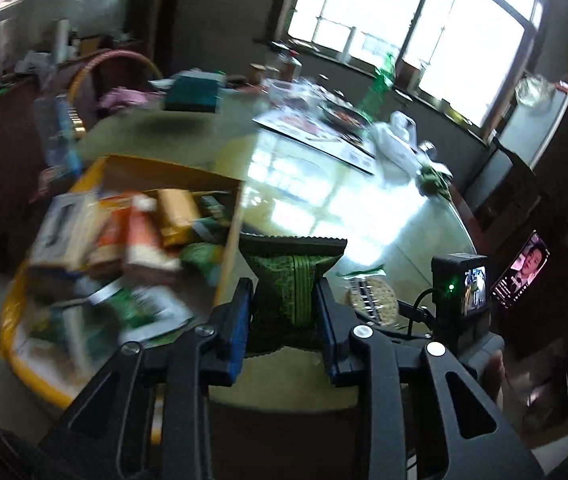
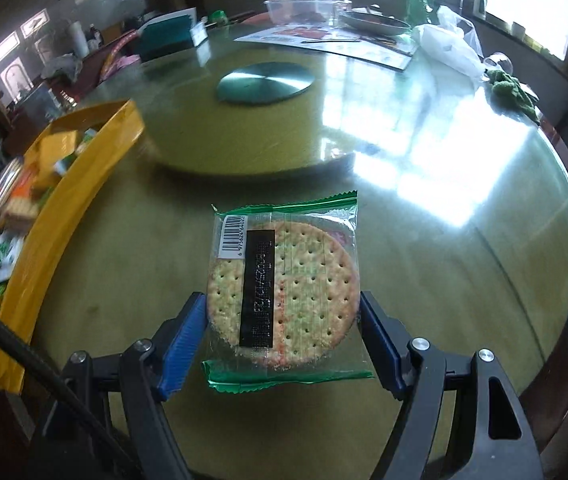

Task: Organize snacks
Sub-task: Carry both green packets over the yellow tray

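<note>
Left hand-held gripper (image 1: 284, 300) clamped on green snack packet (image 1: 293, 276) beside yellow box (image 2: 84, 184) rim; right hand-held gripper (image 2: 284, 320) apart around cracker packet (image 2: 284, 292).

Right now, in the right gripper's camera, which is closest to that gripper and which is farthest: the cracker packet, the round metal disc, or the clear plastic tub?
1. Cracker packet: between the right gripper's blue fingers, on the table.
2. Round metal disc: middle of the table, straight ahead.
3. Clear plastic tub: far edge, by the windows.
</note>
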### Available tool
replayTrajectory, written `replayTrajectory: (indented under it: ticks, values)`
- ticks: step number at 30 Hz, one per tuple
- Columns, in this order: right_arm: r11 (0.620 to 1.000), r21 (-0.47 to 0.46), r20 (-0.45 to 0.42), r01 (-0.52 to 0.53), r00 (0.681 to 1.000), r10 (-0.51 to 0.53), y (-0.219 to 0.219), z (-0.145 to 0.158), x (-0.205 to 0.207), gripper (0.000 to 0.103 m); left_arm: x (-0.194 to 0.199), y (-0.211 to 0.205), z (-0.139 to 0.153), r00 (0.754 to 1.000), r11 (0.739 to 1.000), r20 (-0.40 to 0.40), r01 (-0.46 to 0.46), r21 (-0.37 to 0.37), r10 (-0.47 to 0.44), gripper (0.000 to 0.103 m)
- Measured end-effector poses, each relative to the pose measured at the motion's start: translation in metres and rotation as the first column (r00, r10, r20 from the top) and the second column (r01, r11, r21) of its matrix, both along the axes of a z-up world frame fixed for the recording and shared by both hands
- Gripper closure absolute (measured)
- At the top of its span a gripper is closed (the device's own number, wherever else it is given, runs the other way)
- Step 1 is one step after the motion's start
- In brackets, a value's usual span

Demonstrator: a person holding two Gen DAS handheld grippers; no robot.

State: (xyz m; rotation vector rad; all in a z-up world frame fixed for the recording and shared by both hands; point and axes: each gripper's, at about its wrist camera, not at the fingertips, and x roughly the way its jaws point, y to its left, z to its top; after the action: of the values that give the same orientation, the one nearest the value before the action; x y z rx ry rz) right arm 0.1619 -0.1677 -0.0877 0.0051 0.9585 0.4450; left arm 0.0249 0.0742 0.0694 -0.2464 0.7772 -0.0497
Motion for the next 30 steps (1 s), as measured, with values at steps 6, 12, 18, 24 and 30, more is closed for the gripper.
replayTrajectory:
  ticks: [6,12,18,24,30]
  values:
    - [1.000,0.016,-0.018,-0.012,1.000,0.012,0.008,0.002,-0.013,0.028,-0.043,0.048,0.022,0.991,0.995,0.084,-0.099,-0.011,0.100,0.071]
    - [0.998,0.060,-0.019,-0.004,1.000,0.005,0.014,0.003,-0.016,0.028,-0.042,0.083,0.012,0.983,0.985,0.069,-0.170,-0.036,0.173,0.071]
    - [0.983,0.179,-0.033,-0.033,0.999,0.039,0.014,0.007,-0.018,0.029,-0.031,0.102,-0.013,0.979,0.978,0.014,-0.205,-0.045,0.206,0.071]
    - [0.958,0.273,0.048,-0.089,0.996,0.079,0.021,0.042,-0.029,0.029,-0.022,0.119,-0.013,0.975,0.974,0.013,-0.220,-0.049,0.221,0.071]
    - [0.885,0.388,0.165,-0.256,0.964,0.207,0.055,0.117,-0.034,0.028,0.000,0.133,0.008,0.973,0.975,0.058,-0.221,-0.032,0.223,0.071]
